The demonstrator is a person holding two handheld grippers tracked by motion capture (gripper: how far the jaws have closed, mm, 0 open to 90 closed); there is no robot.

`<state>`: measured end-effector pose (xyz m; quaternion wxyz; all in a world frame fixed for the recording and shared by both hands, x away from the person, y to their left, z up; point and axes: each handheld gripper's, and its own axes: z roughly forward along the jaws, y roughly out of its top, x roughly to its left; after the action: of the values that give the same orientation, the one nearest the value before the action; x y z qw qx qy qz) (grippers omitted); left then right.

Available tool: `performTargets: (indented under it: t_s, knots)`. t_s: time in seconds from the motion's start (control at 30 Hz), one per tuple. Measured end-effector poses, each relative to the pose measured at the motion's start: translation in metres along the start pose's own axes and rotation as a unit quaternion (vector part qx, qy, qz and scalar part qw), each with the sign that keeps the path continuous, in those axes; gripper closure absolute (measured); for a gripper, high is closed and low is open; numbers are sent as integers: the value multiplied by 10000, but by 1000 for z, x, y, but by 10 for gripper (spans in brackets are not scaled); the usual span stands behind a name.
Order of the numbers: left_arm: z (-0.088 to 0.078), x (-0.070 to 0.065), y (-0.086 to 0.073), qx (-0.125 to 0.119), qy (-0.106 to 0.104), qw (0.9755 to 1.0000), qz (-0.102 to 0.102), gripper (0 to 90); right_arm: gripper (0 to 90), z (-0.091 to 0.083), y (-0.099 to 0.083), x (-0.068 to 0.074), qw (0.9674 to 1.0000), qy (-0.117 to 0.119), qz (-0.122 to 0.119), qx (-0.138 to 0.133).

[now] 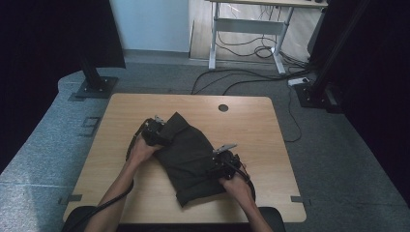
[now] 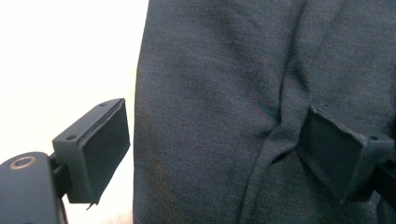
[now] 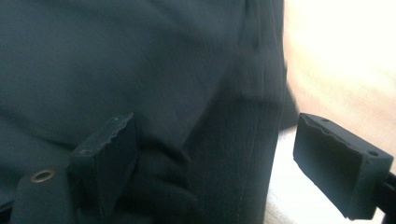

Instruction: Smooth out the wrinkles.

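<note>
A light wooden table [image 1: 251, 121] (round cable hole near its far edge) stands on grey carpet [image 1: 338, 159], with a white-framed desk [image 1: 246, 26] and loose black cables [image 1: 251, 72] beyond it.

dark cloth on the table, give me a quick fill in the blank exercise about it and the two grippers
1. The dark cloth lies on a ____ table.
2. The left gripper has its jaws ____ around the cloth's edge.
3. In the high view, the right gripper sits at the cloth's ____ side.
4. The table has a round ____ near its far edge.

Missing words: wooden; open; right; hole
</note>
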<state>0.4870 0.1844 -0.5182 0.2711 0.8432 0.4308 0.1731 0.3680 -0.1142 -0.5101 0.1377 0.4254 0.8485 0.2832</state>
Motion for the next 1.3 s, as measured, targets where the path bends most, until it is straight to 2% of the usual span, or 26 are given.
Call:
performTargets:
  t_s: [0.07,0.17,0.27,0.33,0.53,0.67,0.83,0.93,1.07,1.17,1.3]
  knots:
    - [-4,0,-4,25,48,10000,26,119,136,12,-3,-2,9998,-164,-10,134]
    - [-14,-2,-14,57,169,9998,57,144,132,21,-3,-12,9996,-122,236,72]
    - [-24,-4,-28,32,141,9999,-22,144,133,26,3,-23,9990,-345,281,16]
    - [-30,-6,-38,26,80,9999,-72,144,135,30,10,-33,9986,-443,286,34]
    - [-46,-26,-61,-169,108,9997,-107,142,136,51,39,-63,9977,-616,283,-28]
    - [-45,-28,-64,-263,170,9994,-175,129,136,63,54,-71,9975,-659,201,-129]
    - [-38,-22,-61,-334,149,9989,-291,98,139,69,59,-77,9973,-657,196,-248]
    - [-37,-19,-61,-395,100,9987,-292,91,154,67,58,-79,9977,-561,218,-319]
    - [-42,-14,-61,-519,-45,9978,-401,84,161,57,55,-77,9977,-449,200,-467]
    - [-52,-15,-59,-668,-142,9967,-442,83,155,43,56,-74,9973,-340,141,-640]
    - [-73,-17,-60,-876,-222,9953,-361,70,137,18,55,-71,9962,-286,26,-827]
